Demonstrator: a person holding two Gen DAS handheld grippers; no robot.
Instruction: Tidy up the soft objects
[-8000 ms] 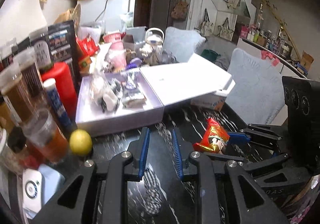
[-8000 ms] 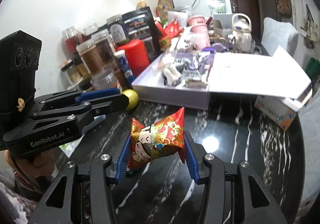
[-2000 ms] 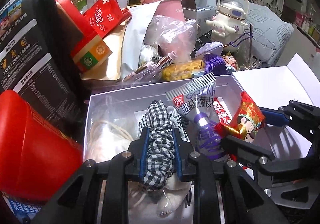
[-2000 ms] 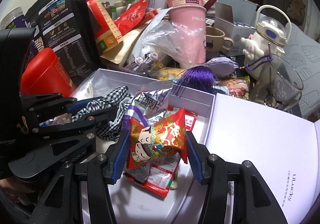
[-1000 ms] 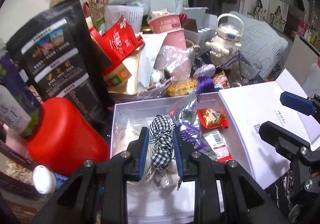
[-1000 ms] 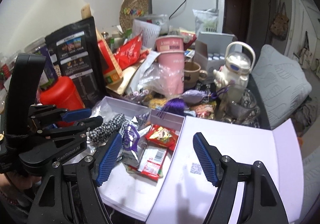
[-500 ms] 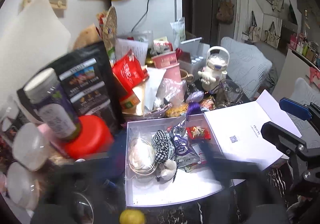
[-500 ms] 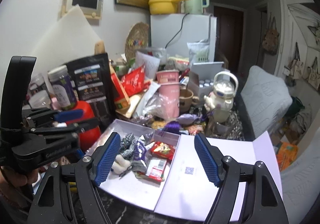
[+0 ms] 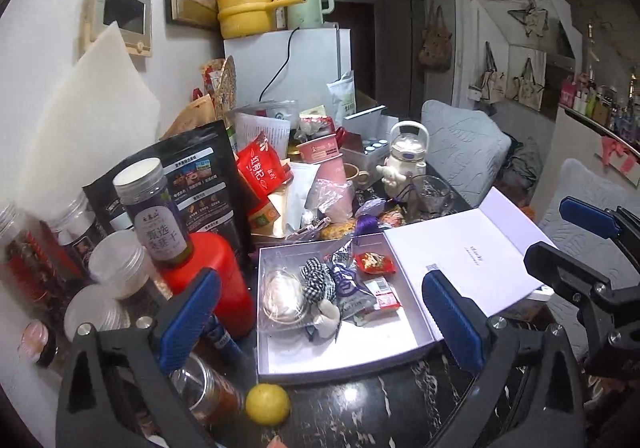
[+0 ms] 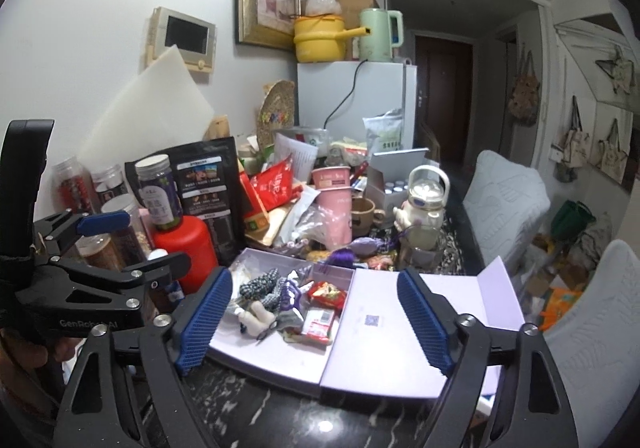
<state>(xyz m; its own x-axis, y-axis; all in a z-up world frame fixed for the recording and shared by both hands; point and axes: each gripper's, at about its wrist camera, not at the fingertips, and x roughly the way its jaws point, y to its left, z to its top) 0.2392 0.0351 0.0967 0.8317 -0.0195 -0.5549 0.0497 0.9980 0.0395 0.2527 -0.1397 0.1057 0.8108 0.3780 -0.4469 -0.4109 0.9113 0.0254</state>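
A white open box (image 9: pixel 340 364) (image 10: pixel 280 354) sits on the black marble table. Inside lie a black-and-white checked cloth scrunchie (image 9: pixel 318 282) (image 10: pixel 258 286), a red snack packet (image 9: pixel 374 262) (image 10: pixel 326 294), a purple-and-silver packet (image 9: pixel 348 286) and a clear bag (image 9: pixel 282 296). My left gripper (image 9: pixel 320 324) is open and empty, held back above the box's front. My right gripper (image 10: pixel 316 324) is open and empty, above the box and its lid. Each gripper shows in the other's view: the right one (image 9: pixel 580 248) and the left one (image 10: pixel 120 244).
The box lid (image 9: pixel 464 260) lies open to the right. A red canister (image 9: pixel 208 280), jars (image 9: pixel 154 208) and a black pouch (image 9: pixel 200 184) crowd the left. A yellow lemon (image 9: pixel 267 404) lies at the box's front. Cups, a kettle-shaped bottle (image 9: pixel 406 162) and packets stand behind.
Both grippers have pulled up and back from the box. The left gripper has opened and let go of the checked scrunchie, which now lies in the box. The right gripper stayed open.
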